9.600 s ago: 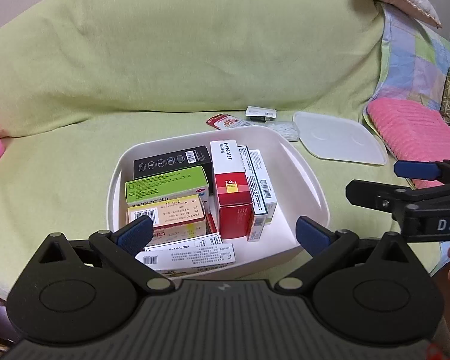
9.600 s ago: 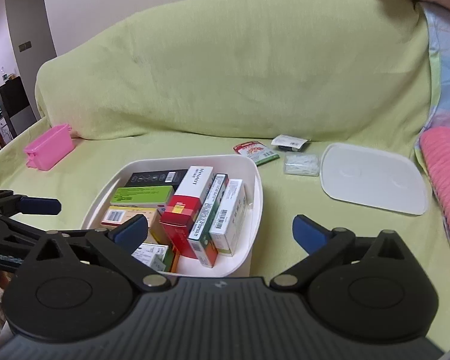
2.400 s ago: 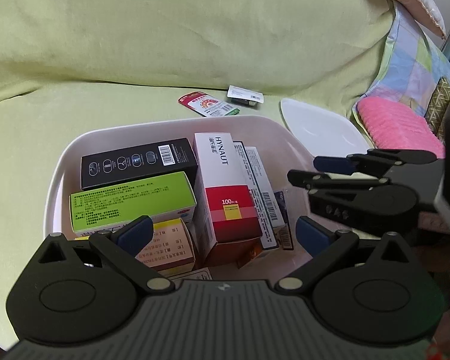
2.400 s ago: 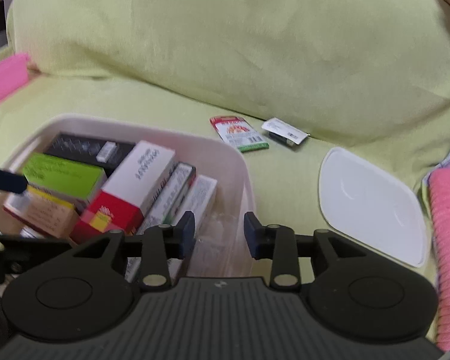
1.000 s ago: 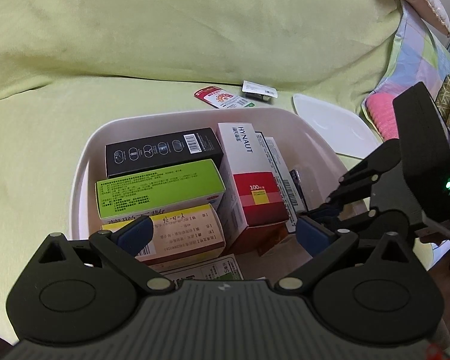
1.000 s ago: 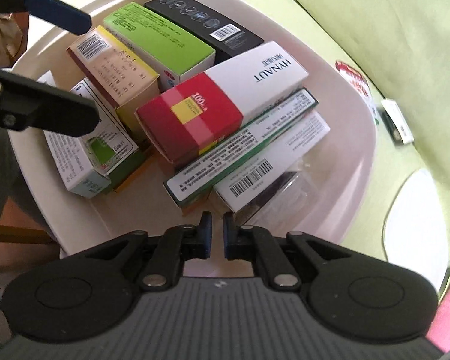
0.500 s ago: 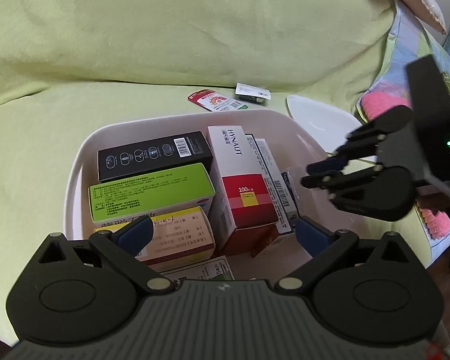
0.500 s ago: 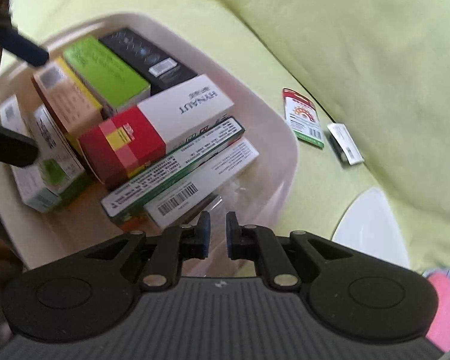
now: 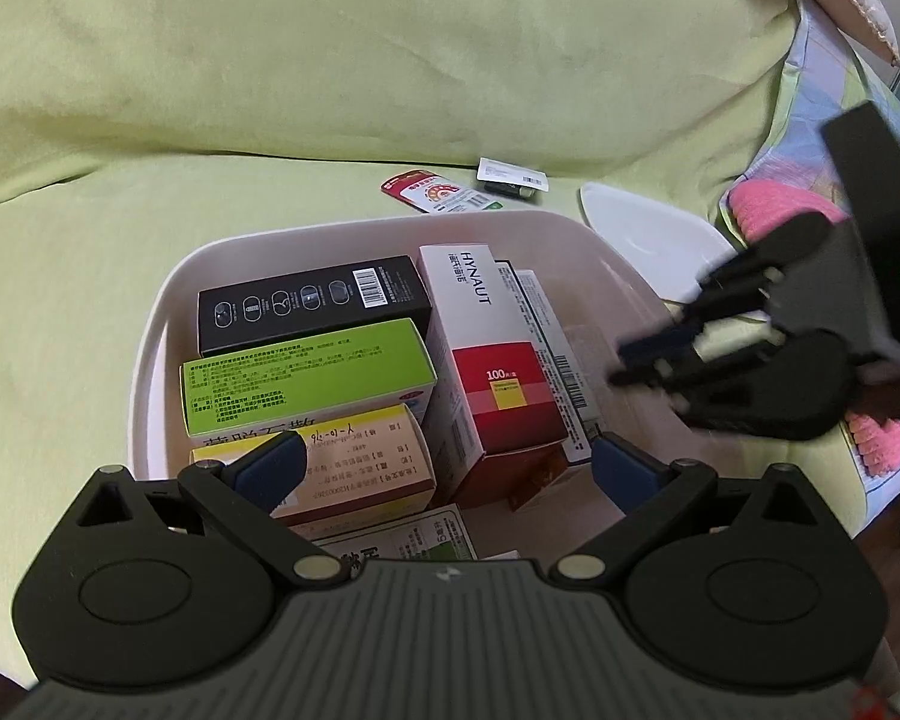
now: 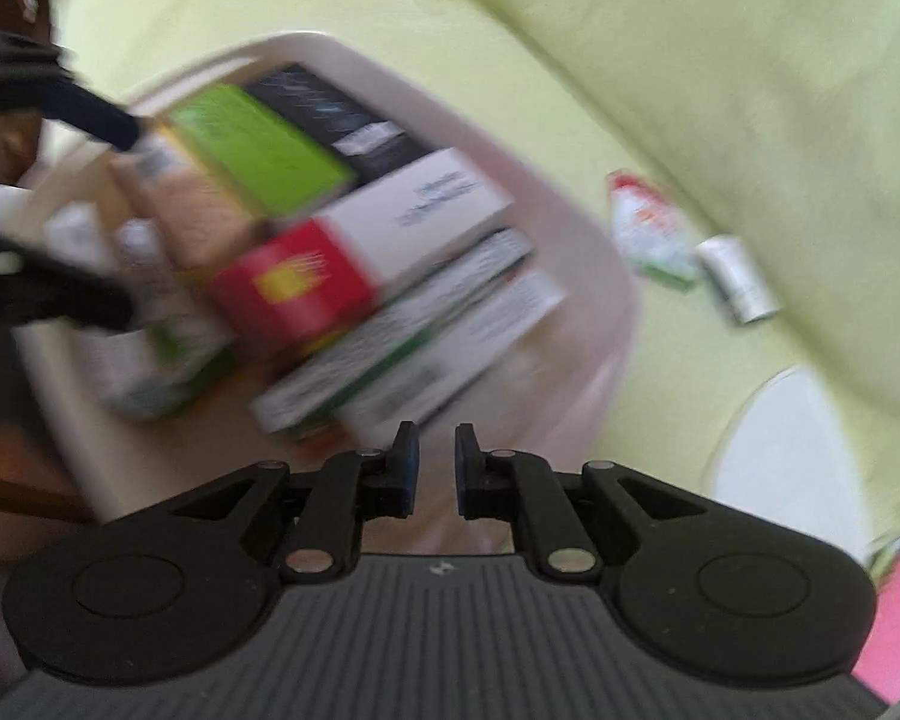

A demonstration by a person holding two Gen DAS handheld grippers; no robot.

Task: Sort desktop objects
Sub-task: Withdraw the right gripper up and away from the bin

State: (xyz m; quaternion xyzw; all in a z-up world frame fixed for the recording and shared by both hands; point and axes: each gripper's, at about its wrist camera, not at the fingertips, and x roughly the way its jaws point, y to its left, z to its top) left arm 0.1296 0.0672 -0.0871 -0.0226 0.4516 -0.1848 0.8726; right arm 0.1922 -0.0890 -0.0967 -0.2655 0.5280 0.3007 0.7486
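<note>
Left gripper [image 9: 444, 468] hangs wide open and empty over the box-packed bin [image 9: 156, 348], right gripper [image 10: 431, 468] nearly closed on nothing, probably eyeing the 12 o'clock packets [image 9: 435, 193].

The red and white box [image 9: 487, 360] in the bin [image 9: 150, 360] is showing the brand "HYNAUT" on its white part and "100" above a yellow square on its red part. The black box [image 9: 312, 303] is carrying a barcode; its digits are too small to read. The right wrist view is too blurred to read.
</note>
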